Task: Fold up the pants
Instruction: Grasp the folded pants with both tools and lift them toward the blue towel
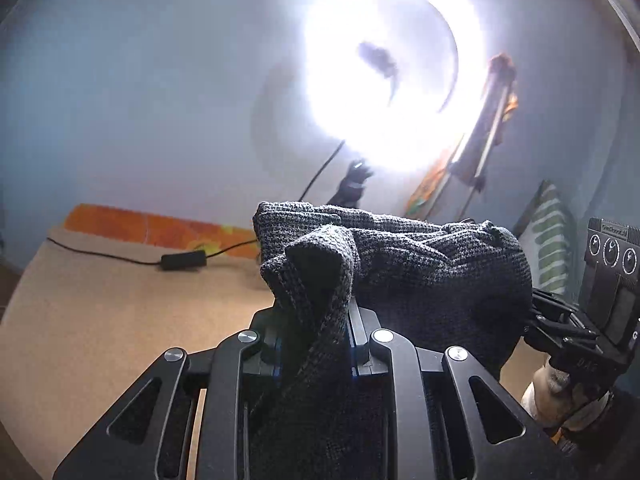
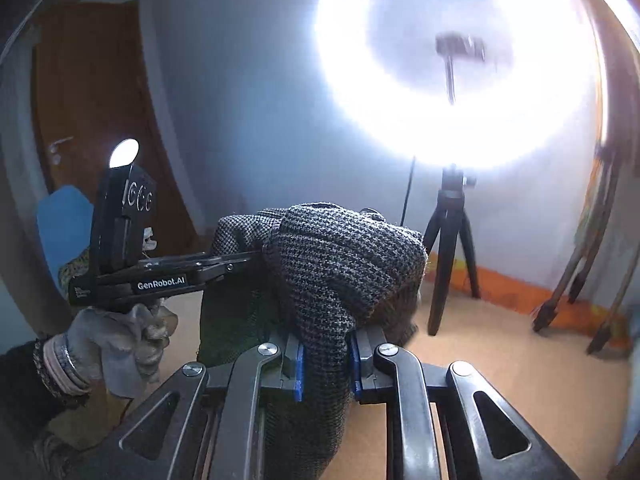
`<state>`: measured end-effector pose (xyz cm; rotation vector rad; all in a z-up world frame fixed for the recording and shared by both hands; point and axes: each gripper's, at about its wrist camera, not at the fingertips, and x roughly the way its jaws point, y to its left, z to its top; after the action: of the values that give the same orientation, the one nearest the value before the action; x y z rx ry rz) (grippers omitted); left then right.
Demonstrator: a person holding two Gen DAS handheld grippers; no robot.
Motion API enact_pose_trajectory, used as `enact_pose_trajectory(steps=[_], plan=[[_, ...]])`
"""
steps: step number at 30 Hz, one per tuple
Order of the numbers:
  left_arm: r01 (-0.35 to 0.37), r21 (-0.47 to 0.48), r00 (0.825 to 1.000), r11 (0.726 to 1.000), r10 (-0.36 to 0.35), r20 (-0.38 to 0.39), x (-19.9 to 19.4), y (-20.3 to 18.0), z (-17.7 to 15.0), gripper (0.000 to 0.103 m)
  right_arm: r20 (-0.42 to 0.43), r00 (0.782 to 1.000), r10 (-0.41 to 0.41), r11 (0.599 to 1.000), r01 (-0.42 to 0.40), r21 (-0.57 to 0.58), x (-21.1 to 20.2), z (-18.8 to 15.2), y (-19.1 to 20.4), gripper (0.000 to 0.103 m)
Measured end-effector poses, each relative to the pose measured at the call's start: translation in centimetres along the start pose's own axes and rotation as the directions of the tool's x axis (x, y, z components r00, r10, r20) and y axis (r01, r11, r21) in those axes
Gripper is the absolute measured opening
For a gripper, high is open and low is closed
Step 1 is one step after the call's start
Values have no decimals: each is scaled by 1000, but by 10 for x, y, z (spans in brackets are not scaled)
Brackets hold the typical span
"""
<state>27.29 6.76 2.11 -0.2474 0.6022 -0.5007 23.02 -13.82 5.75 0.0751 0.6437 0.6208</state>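
While the dark grey houndstooth woven pants (image 1: 400,272) are held aloft above the beige table (image 1: 120,300), bunched fabric is clamped by the left gripper (image 1: 316,340) and likewise pinched by the right gripper (image 2: 326,356), before a glaring ring light (image 2: 460,64).

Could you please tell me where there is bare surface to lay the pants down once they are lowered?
Both grippers grip the pants. Bare tan surface spreads left of the left gripper, bordered by the black cable and orange strip. Another patch lies between tripod and leaning poles. Near those legs it is crowded.
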Motion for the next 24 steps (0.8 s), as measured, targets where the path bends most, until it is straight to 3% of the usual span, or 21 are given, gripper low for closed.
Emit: enact_pose_trajectory(steps=[7, 14, 24], plan=[[47, 64, 997, 997, -50, 61, -30, -58, 7, 19, 63, 997, -49, 998, 52, -43, -74, 9, 8, 15], [137, 106, 985, 985, -147, 94, -36, -124, 6, 19, 109, 985, -131, 990, 136, -43, -154, 2, -10, 15], [290, 184, 948, 939, -308, 79, 9, -242, 8, 19, 156, 945, -286, 958, 285, 30, -273, -16, -71, 15]])
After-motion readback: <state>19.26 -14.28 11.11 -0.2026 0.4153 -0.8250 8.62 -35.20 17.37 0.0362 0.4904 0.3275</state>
